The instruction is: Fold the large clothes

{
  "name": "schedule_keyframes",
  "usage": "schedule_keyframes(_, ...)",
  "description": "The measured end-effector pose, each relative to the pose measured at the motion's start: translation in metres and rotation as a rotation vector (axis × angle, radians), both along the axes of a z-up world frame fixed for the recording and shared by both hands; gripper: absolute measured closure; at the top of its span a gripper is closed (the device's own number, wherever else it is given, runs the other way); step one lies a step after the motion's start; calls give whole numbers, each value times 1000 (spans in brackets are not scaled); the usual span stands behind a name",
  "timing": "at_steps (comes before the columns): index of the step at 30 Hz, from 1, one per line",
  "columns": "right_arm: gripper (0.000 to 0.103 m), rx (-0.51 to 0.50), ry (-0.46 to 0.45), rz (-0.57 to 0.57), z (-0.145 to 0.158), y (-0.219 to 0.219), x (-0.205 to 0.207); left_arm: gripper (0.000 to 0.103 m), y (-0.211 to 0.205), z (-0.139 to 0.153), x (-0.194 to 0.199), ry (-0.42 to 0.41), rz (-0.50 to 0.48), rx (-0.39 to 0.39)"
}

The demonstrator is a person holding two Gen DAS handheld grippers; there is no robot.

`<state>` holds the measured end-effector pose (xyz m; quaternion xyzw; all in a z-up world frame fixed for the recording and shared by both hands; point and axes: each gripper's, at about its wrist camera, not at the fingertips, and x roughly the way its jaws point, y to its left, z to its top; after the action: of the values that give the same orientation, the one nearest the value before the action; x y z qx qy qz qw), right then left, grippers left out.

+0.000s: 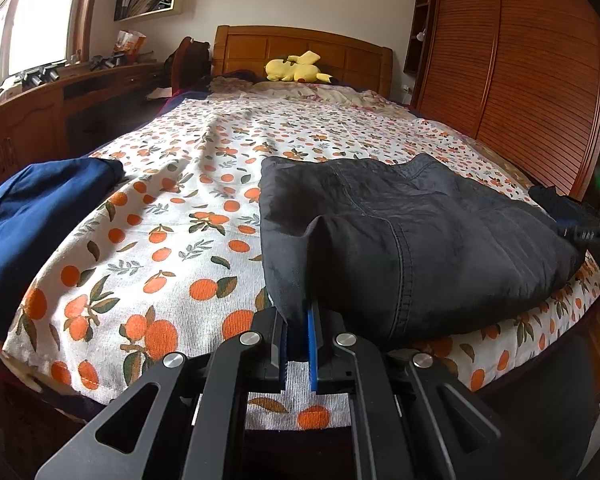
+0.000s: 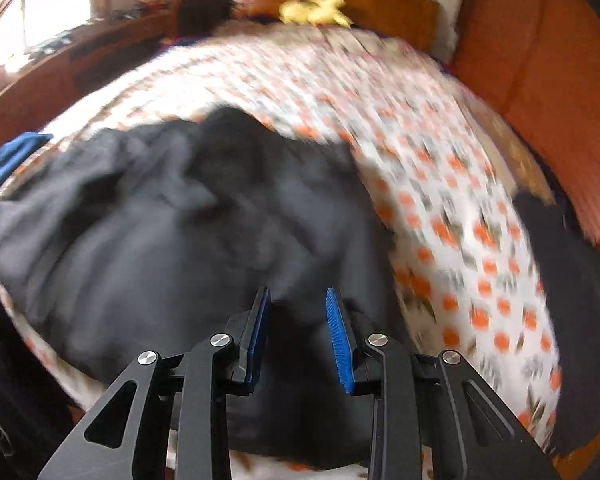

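Observation:
A dark grey garment point(image 1: 420, 220) lies folded on the orange-print bedsheet point(image 1: 172, 248) near the foot of the bed. My left gripper point(image 1: 298, 312) is shut on its near left edge, and the cloth rises in a small tent from the blue pads. In the blurred right wrist view the same garment point(image 2: 160, 220) fills the left and middle. My right gripper point(image 2: 299, 296) has its jaws closing on a bunch of that dark cloth at the near right side. This gripper point(image 1: 572, 220) also shows at the far right of the left wrist view.
A folded navy garment point(image 1: 32, 220) lies at the bed's left edge. A yellow plush toy point(image 1: 296, 68) sits by the headboard. A wooden desk point(image 1: 40, 120) runs along the left, and a slatted wardrobe point(image 1: 520, 80) stands on the right.

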<state>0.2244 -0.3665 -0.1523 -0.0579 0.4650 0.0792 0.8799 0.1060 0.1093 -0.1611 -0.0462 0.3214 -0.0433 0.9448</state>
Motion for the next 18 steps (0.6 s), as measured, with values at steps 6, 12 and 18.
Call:
schedule_keyframes(6,78,-37,-40,-21,-13,1,-4,95,-1,-1,0,8,2,-6)
schedule_keyframes(12,79,-16,-172,-8,34,23,-17,95,2,0,0,16,0,-28)
schedule_keyframes(18,74,63,-183,212,39,112,-35,92,3,-1,1,21,7,-21)
